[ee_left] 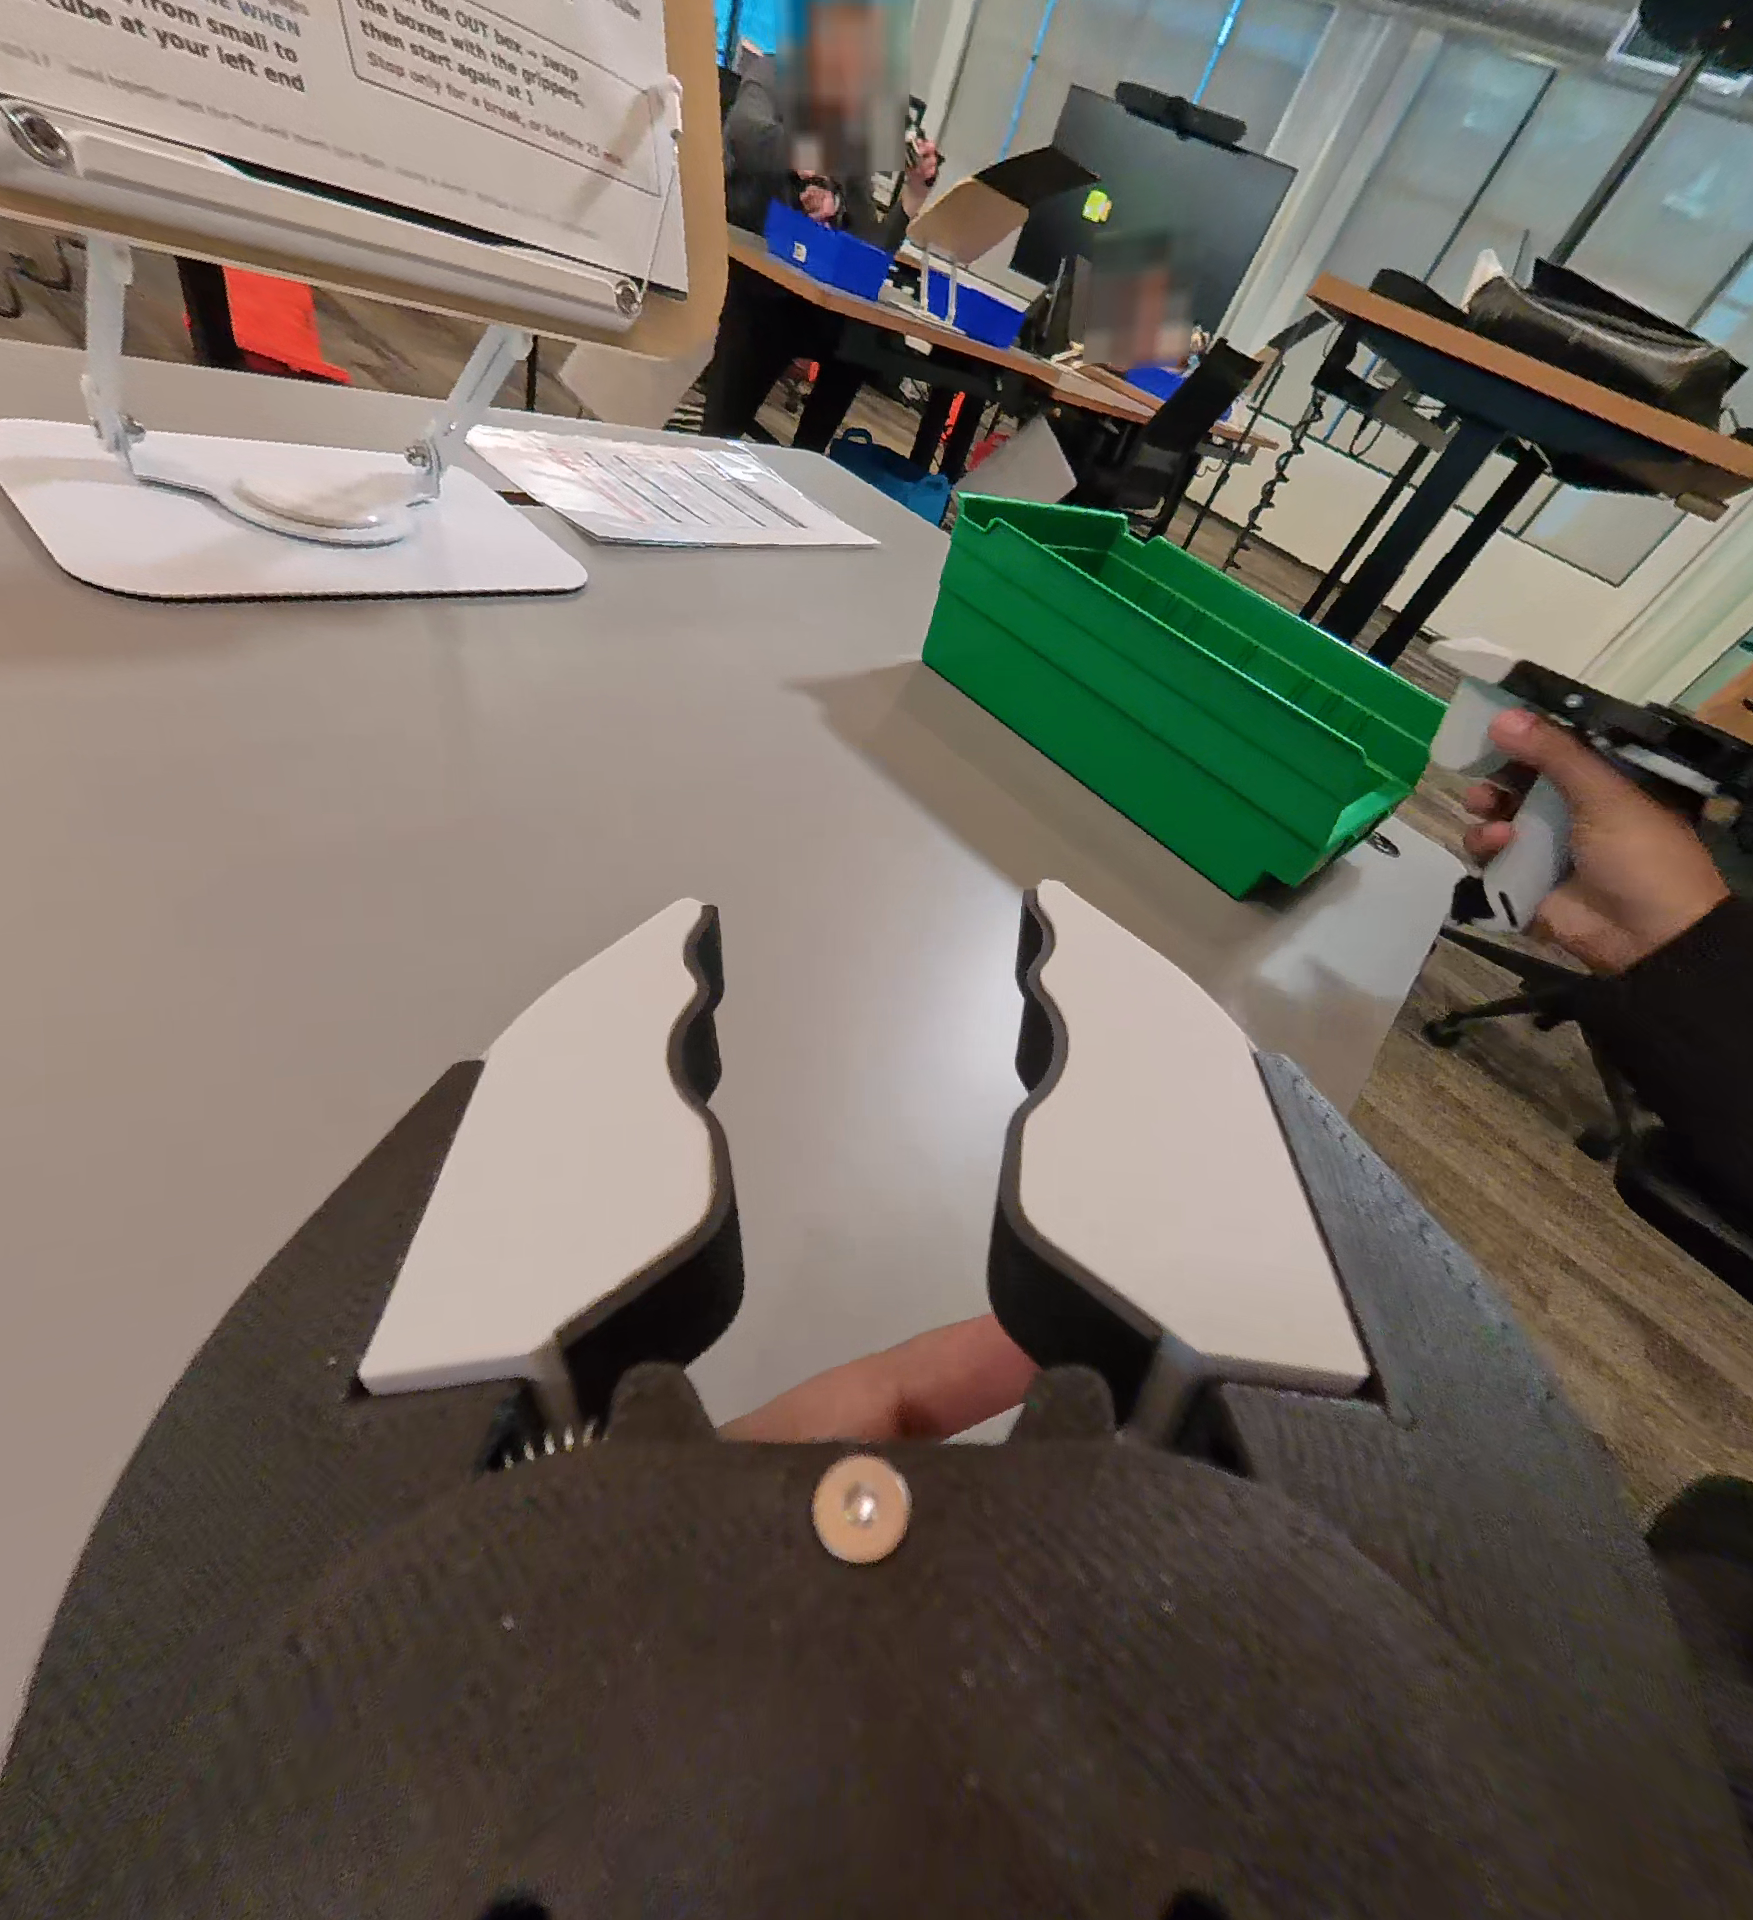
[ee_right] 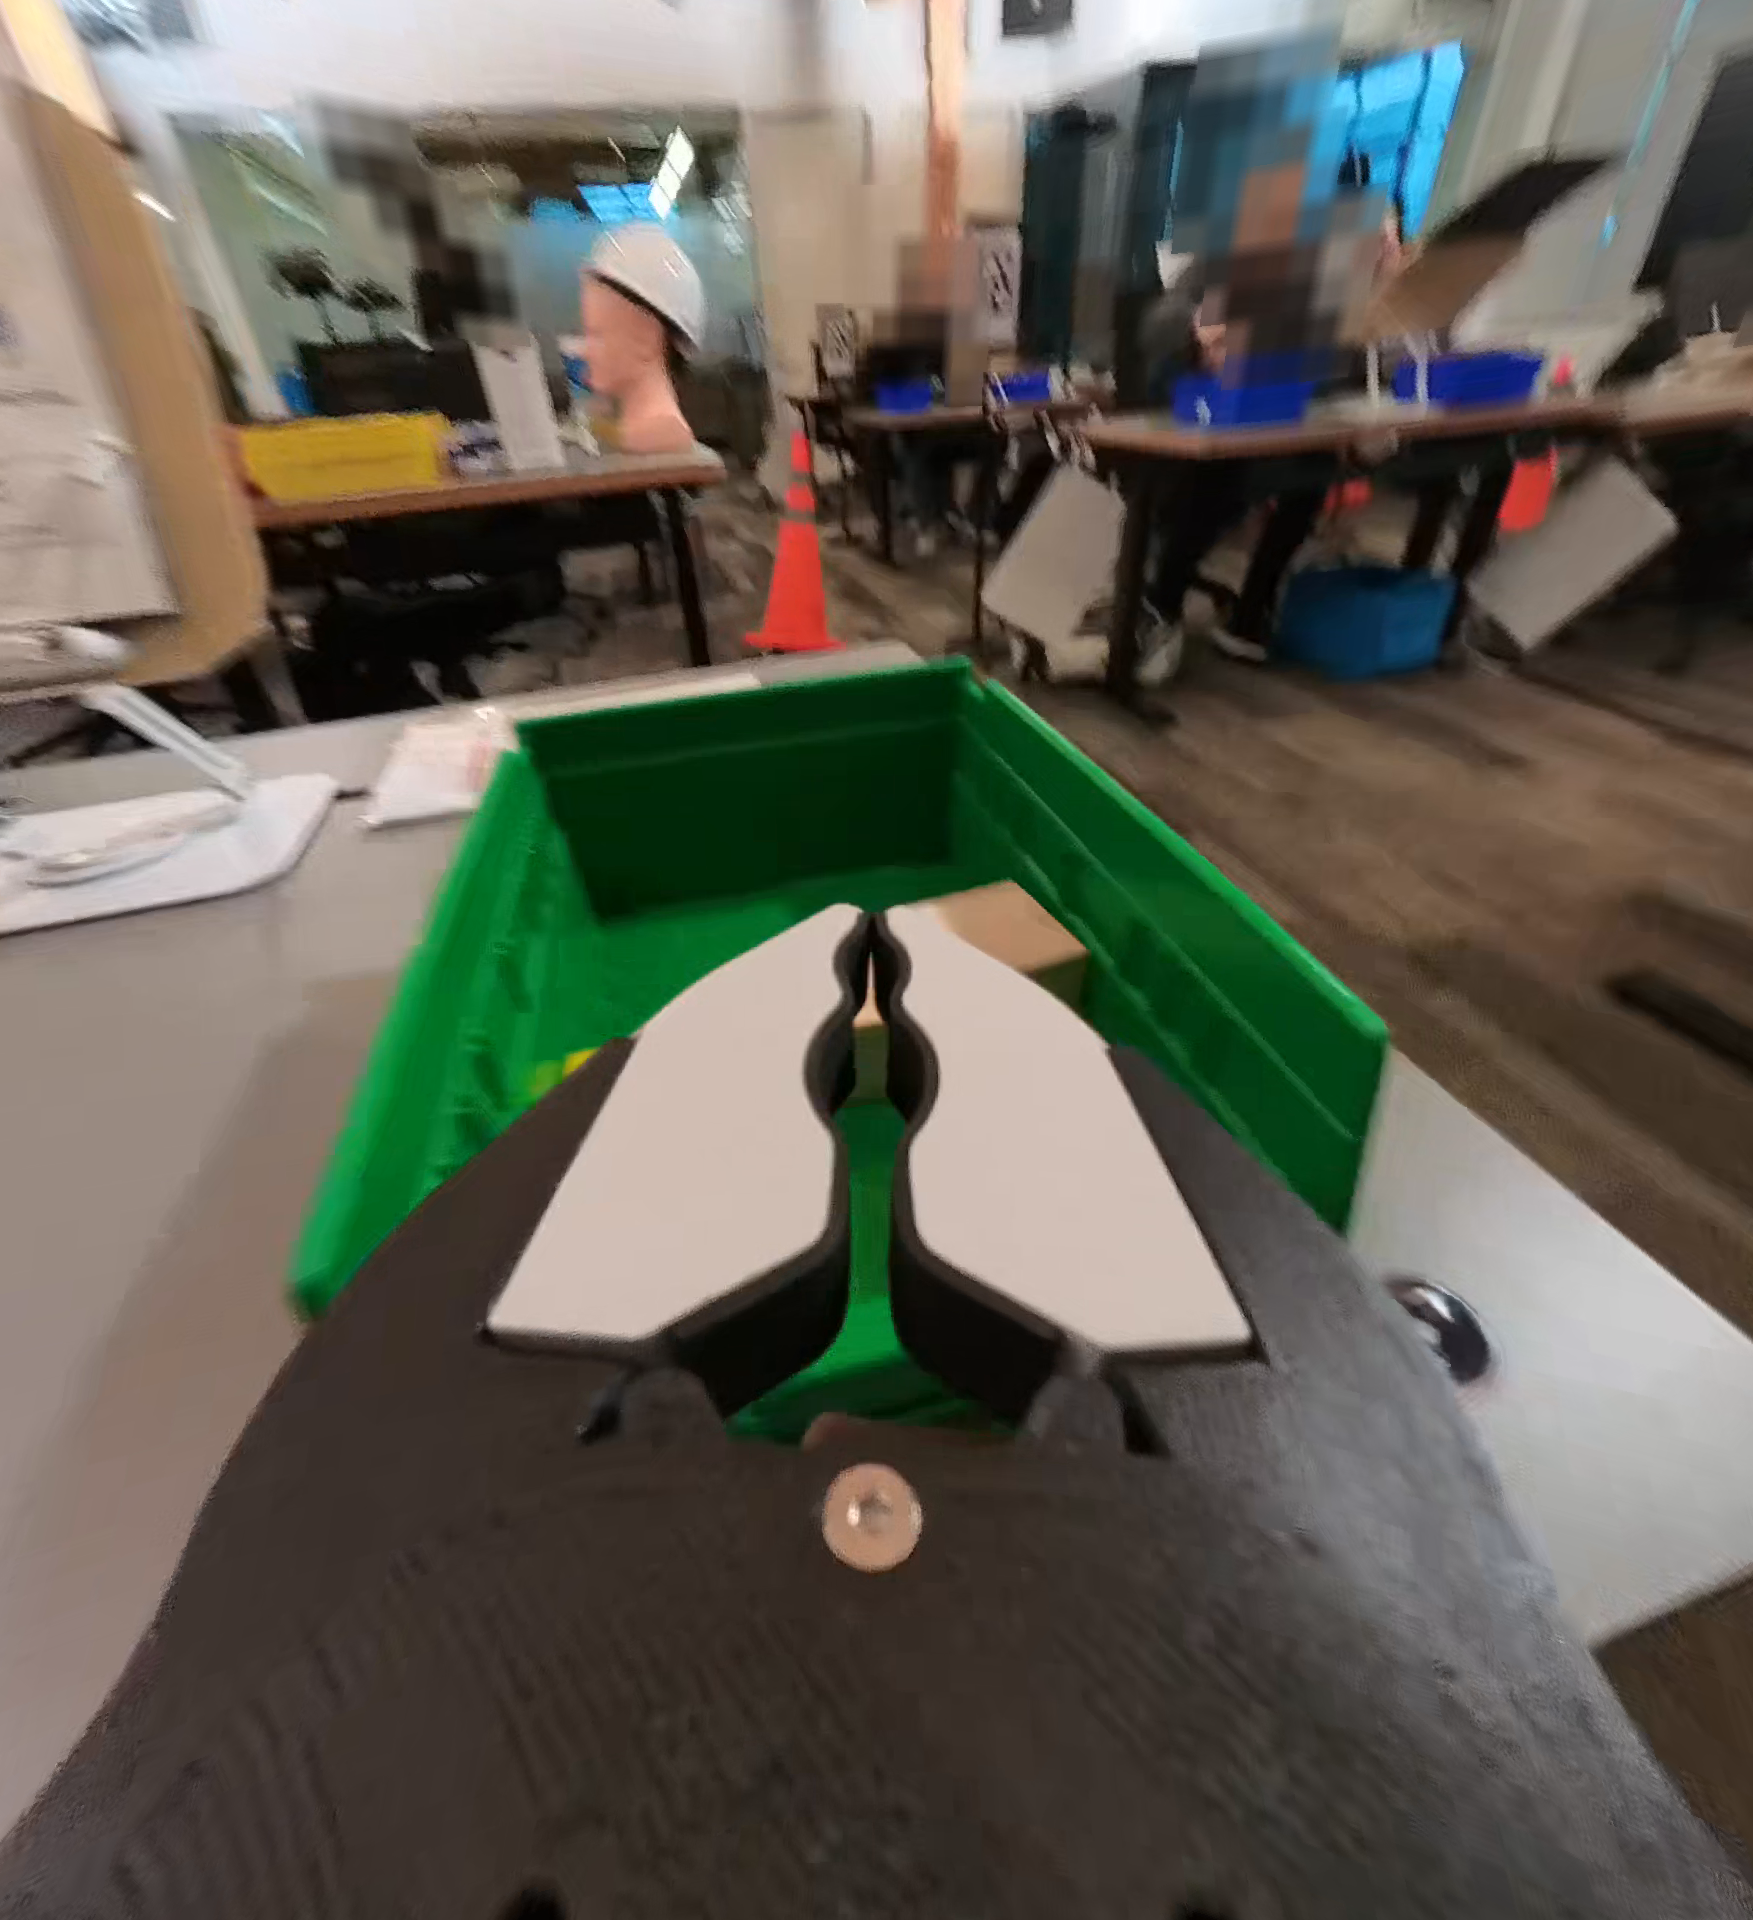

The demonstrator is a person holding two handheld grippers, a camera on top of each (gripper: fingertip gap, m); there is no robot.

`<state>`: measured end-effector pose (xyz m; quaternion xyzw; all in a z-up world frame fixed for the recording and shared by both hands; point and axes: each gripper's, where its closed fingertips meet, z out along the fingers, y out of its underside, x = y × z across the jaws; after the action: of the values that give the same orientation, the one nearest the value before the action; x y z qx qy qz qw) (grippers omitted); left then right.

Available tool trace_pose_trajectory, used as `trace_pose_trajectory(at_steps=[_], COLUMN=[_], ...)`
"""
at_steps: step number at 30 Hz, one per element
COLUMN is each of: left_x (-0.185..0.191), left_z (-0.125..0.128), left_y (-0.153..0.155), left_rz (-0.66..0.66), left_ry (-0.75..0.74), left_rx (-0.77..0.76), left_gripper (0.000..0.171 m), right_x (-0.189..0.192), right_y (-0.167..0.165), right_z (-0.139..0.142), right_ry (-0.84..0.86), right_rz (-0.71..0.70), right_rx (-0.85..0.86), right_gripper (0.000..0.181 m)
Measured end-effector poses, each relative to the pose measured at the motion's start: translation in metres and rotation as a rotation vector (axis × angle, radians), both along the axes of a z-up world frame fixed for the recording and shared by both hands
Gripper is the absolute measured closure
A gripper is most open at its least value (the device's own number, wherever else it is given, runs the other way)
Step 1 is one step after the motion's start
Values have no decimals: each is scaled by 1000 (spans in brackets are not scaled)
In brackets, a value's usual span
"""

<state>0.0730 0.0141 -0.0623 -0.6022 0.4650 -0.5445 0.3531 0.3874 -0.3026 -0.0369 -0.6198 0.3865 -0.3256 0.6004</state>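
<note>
My left gripper (ee_left: 867, 914) is open above the bare grey table (ee_left: 436, 779), with nothing between its white fingers (ee_left: 591, 1122). A green bin (ee_left: 1163, 675) stands to its right near the table's edge. My right gripper (ee_right: 872, 925) is shut, its fingertips meeting, and hovers over the open green bin (ee_right: 747, 810). A tan flat object (ee_right: 1007, 925) lies on the bin's floor just beyond the right finger. A yellow-green bit (ee_right: 565, 1070) shows by the left finger. In the left wrist view a hand (ee_left: 1599, 852) holds the right gripper's handle beyond the bin.
A white stand (ee_left: 269, 509) bearing a printed board stands at the table's far left, with a printed sheet (ee_left: 664, 488) beside it. The table's right edge (ee_right: 1578, 1403) drops to a wooden floor. Other desks, blue bins, an orange cone (ee_right: 797, 561) and people are farther off.
</note>
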Motion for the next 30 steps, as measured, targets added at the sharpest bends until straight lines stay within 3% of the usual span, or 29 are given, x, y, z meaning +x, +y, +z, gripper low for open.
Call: trace_pose_trajectory(at_steps=[3, 8, 13, 17, 22, 30], left_x=[-4, -10, -16, -18, -17, -17], left_z=[-1, -2, -6, -8, -8, -8], left_y=[-4, 0, 4, 4, 0, -1], left_rz=[-18, 12, 31, 34, 16, 16], left_ry=[0, 0, 15, 22, 20, 16], left_rx=[-13, -18, -21, 0, -10, -15], left_gripper=[117, 118, 118, 119, 119, 119], right_x=[29, 57, 75, 76, 78, 78], right_y=[-14, 8, 7, 11, 12, 24], right_z=[-20, -50, -76, -90, -94, -97], right_ry=[88, 161, 204, 285, 261, 239], right_rz=[-41, 53, 83, 122, 82, 107], right_rx=[-76, -337, -597, -665, -768, -754], right_gripper=[181, 181, 180, 181, 180, 180])
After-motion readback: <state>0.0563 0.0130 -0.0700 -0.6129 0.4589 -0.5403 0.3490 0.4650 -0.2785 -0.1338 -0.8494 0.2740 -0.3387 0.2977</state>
